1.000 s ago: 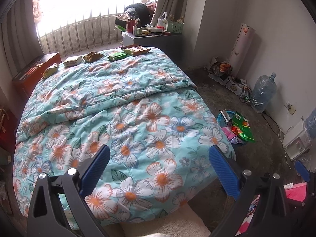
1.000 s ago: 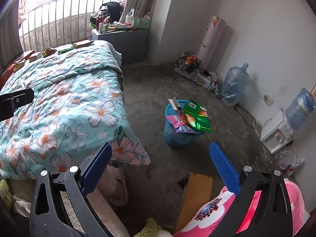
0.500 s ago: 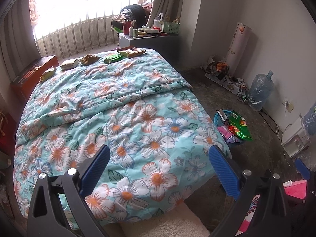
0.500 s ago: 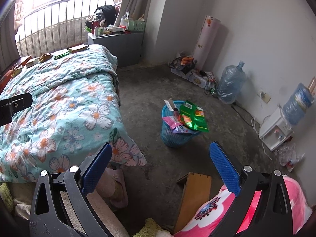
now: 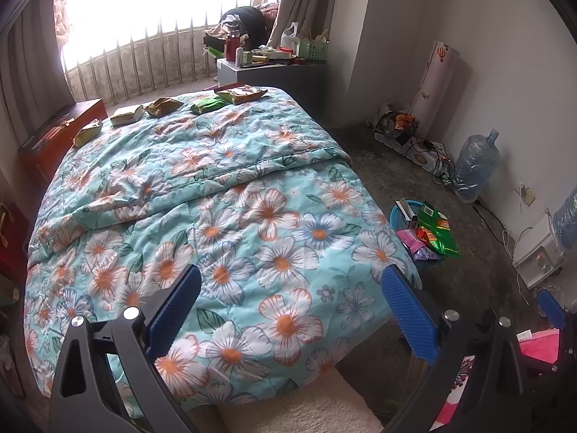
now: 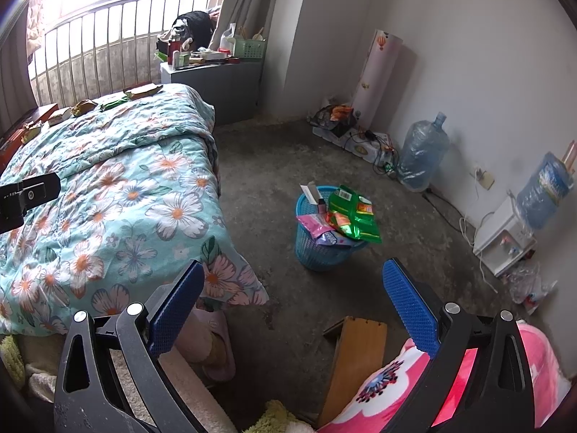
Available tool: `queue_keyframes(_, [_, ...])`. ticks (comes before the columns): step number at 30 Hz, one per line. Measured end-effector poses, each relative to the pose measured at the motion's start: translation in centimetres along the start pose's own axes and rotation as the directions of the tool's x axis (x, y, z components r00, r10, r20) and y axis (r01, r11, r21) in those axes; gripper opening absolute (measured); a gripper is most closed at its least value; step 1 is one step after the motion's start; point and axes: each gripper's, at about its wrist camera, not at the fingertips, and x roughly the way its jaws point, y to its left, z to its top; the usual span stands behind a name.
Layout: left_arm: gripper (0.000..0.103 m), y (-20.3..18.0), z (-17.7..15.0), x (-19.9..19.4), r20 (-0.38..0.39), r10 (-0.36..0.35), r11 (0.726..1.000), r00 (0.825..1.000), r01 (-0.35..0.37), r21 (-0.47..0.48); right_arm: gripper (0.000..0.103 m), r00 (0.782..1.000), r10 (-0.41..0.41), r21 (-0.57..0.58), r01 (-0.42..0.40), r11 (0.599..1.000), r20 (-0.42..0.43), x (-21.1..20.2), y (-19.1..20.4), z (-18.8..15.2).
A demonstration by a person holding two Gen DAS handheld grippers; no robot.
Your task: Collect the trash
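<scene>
Left gripper (image 5: 291,308): ribbed blue fingers (image 5: 175,306) spread wide, nothing between them, over the near edge of the quilted floral bed (image 5: 223,216). Right gripper (image 6: 294,306): fingers (image 6: 409,306) likewise released, over bare concrete floor (image 6: 281,166).

Crinkled foil snack wrappers (image 5: 162,106) lie in a row at the upper left of the left view, along the bed's far edge. Blue mesh plastic basket (image 6: 317,249) stands mid-frame in the right view, heaped with a glossy green bag (image 6: 355,216) and pink packets.

Against the earlier frame: both views have pulled back slightly; bed and basket sit a little further off. Fingers unchanged.
</scene>
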Motion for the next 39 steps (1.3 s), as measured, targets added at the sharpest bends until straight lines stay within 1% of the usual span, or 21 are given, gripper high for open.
queue_keyframes(12, [0.098, -0.09, 0.01, 0.00, 0.002, 0.000, 1.000, 1.000, 0.000, -0.003, 0.095, 1.000, -0.001, -0.003, 0.001, 1.000, 0.007, -0.14, 0.00, 0.52])
queue_keyframes(39, [0.098, -0.03, 0.06, -0.02, -0.002, -0.005, 1.000, 1.000, 0.005, -0.001, 0.095, 1.000, -0.003, -0.002, 0.003, 1.000, 0.008, -0.22, 0.23, 0.39])
